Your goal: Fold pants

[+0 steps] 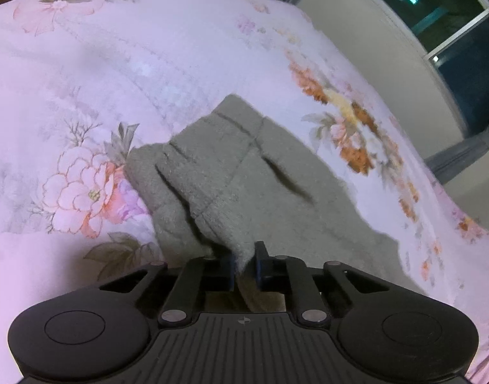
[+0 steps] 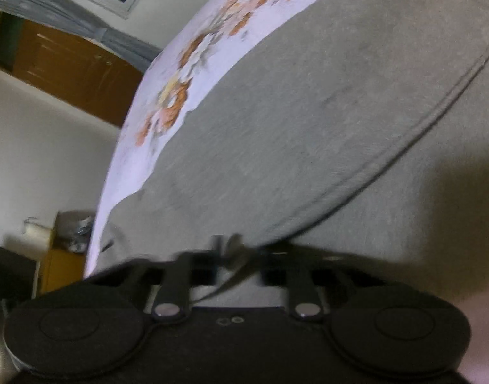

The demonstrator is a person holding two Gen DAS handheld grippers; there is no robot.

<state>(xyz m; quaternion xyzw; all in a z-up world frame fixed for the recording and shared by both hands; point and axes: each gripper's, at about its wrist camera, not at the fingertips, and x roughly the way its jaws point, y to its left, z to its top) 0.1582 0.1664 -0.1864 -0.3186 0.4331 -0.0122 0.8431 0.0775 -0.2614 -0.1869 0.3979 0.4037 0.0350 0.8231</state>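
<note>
Left wrist: left gripper (image 1: 245,264) pinching one grey pants (image 1: 244,176) | right gripper (image 2: 226,249) apparently clamped on them, blurred

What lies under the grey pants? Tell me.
The grey pants lie on a pink floral bedsheet, which shows all around them. Whatever sits directly beneath the fabric is covered. Both grippers are shut on the cloth.

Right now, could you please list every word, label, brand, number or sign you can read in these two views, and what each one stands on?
None: no readable text in either view.
The pants and the floral bedsheet carry no lettering.
The left gripper body has only a small round crosshair mark, no words.
The right gripper body has two tiny rings, no characters.
</note>
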